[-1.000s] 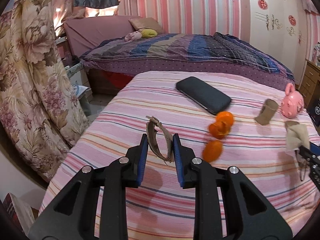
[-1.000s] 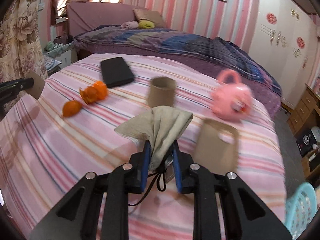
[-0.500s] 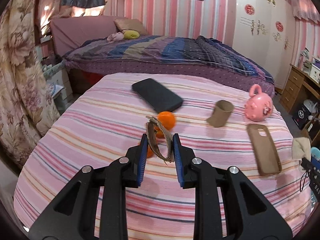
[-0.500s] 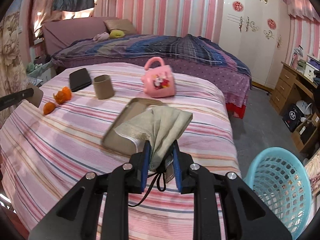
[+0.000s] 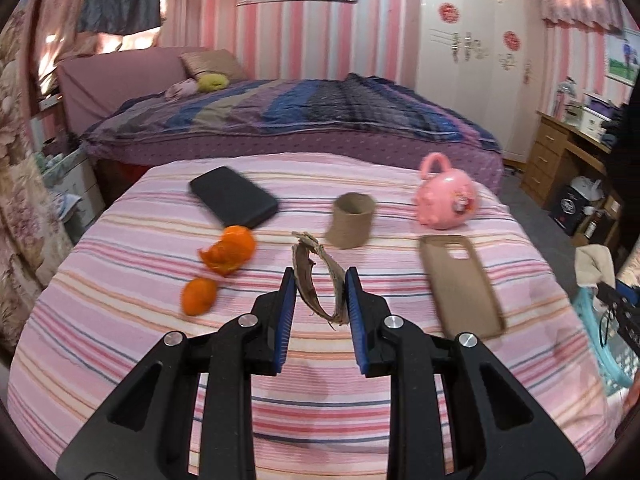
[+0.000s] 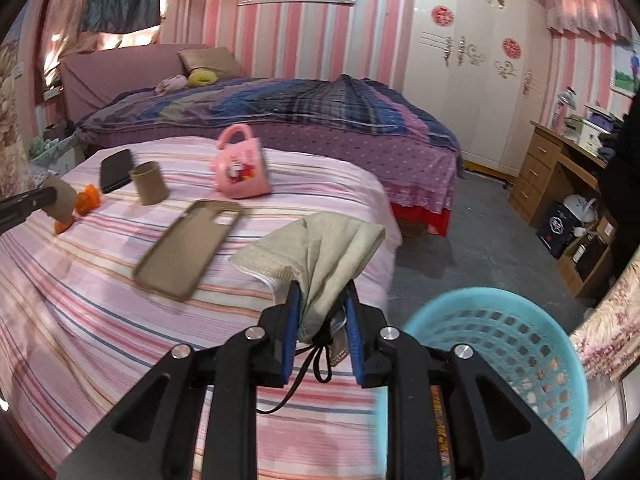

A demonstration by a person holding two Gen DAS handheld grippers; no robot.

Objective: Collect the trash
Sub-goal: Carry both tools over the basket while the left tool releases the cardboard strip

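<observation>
Both cams are fisheye, looking fwd along black gripper fingers, close above the pink striped bedspread [image 5: 120,300]. Left cam faces straight across it toward the far bed. Right cam sits further right by the light-blue perforated plastic basket [image 6: 516,344]. Shared: tan rubbery phone case [image 5: 460,284], pink plastic mug [image 6: 240,172].
</observation>
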